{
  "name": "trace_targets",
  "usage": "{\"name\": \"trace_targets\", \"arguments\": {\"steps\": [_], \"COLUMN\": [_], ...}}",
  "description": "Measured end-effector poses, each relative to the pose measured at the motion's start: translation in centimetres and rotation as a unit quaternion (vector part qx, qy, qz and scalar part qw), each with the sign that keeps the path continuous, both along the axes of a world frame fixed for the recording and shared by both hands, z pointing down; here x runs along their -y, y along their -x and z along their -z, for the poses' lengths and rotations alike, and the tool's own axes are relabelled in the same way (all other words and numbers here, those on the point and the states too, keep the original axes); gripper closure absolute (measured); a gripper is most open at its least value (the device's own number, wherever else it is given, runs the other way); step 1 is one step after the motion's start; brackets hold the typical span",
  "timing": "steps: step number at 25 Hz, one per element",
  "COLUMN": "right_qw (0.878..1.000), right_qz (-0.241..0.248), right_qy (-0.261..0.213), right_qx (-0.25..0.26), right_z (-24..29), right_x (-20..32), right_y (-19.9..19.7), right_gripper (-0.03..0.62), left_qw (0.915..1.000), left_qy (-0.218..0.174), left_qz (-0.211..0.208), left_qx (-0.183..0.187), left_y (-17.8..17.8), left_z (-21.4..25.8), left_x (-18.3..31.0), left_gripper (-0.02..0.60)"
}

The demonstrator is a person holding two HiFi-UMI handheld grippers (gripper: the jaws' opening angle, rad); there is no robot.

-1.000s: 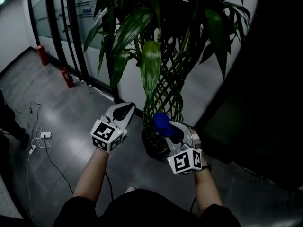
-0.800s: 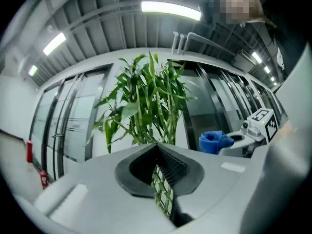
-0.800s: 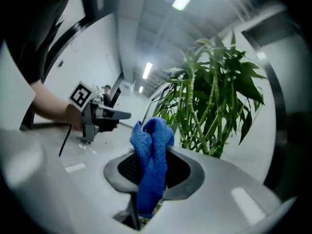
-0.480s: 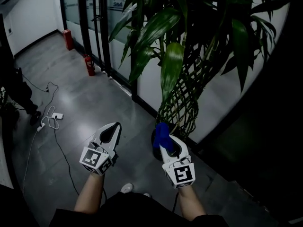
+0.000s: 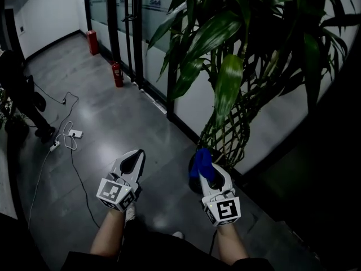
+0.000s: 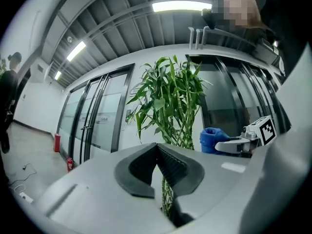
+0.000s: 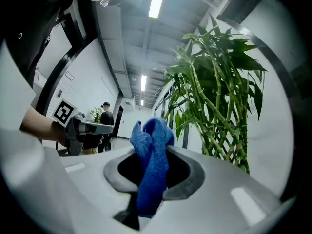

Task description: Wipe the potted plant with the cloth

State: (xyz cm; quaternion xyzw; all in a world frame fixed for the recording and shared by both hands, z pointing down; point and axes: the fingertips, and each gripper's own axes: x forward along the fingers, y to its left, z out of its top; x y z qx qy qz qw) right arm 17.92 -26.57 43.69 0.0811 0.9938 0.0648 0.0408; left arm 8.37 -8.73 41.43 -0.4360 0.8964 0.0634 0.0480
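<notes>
My right gripper (image 5: 206, 168) has its jaws clenched on the blue cloth (image 7: 152, 165). The cloth is pinched in a fold, with a bunch standing up past the tips and a tail hanging down into the gap behind them. How much of it trails below I cannot tell.

My left gripper (image 5: 135, 157) is level with the right one and well apart from it. Its jaws are closed tip to tip with nothing between them. Through the hollow beneath the tips I see only a strip of the plant's stem beyond.

The potted plant (image 5: 225, 83) rises just past the cloth, and neither gripper touches it. Its woven stems (image 5: 230, 130) show as a lattice, and long leaves hang over both grippers. The crown is cut off by the top edge of the head view. I cannot make out the pot, because the right gripper and cloth cover that spot and the corner is dark.

Farther out, on the grey floor (image 5: 107, 123), a cable runs to a power strip (image 5: 75, 133). Two fire extinguishers (image 5: 117, 74) stand by the glass doors (image 5: 127, 33). At the far left a person (image 5: 20, 89) in dark clothes is partly cut off by the edge.
</notes>
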Motion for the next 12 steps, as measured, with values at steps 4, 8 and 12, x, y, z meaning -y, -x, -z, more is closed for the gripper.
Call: {"name": "trace_targets", "arguments": {"steps": [4,8,12], "right_qw": [1.000,0.993,0.976], "right_qz": [-0.023,-0.116,-0.213], "right_qy": [-0.008,-0.032,-0.039], "right_qx": [0.000,0.001,0.008], "right_z": [-0.4,-0.2,1.7], "right_x": [-0.2,0.9,1.5], "right_y": [3.3,7.3,9.6], "right_gripper": [0.508,0.507,0.507], "left_qw": [0.9993,0.9915,0.9773], "left_qy": [0.007,-0.006,-0.005], "left_qz": [-0.033,-0.124,-0.195], "left_qx": [0.015,0.039,0.081], "left_y": [4.3,11.3,15.9], "left_z": [-1.4,-0.9,0.9], "left_x": [0.3,3.7,5.5], "left_gripper": [0.575,0.575,0.575]}}
